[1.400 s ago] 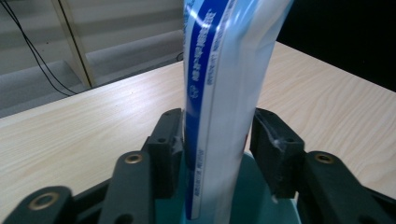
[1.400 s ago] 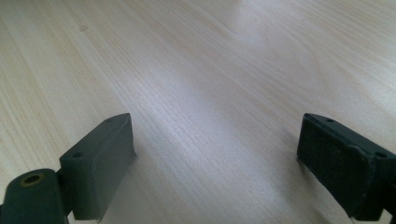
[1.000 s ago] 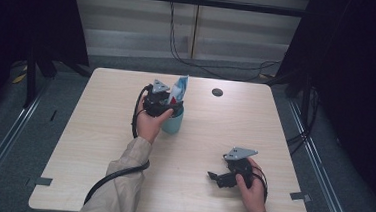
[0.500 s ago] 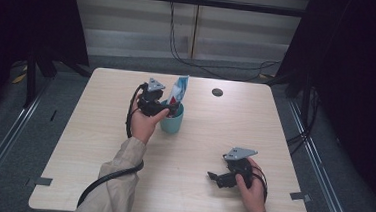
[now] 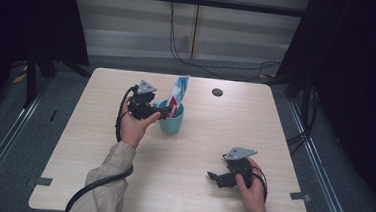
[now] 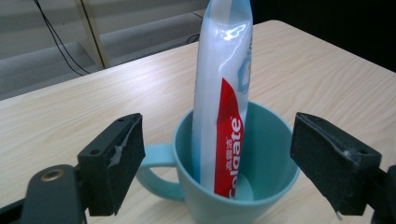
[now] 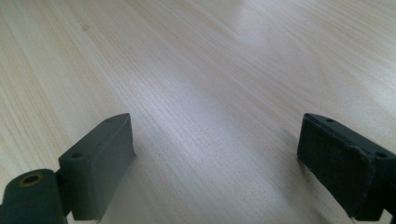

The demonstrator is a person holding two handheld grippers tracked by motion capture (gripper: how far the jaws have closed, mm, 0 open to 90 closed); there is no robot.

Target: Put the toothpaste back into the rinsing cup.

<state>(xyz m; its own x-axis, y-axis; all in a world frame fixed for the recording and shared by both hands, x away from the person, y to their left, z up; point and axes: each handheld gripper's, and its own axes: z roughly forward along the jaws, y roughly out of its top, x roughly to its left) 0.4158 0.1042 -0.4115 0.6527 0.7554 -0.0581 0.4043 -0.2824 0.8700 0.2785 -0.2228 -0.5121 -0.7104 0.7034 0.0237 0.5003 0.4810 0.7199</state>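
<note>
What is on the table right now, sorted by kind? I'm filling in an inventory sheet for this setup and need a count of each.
Mugs: 1, the teal mug.
Toothpaste tubes: 1, the toothpaste tube standing in the mug.
Small dark round things: 1, the round thing near the far edge; too small to identify.
Handheld grippers: 2, the left gripper and the right gripper.
Total: 5

Left tool has just been opening, nothing between its jaws; right tool rests wide apart
</note>
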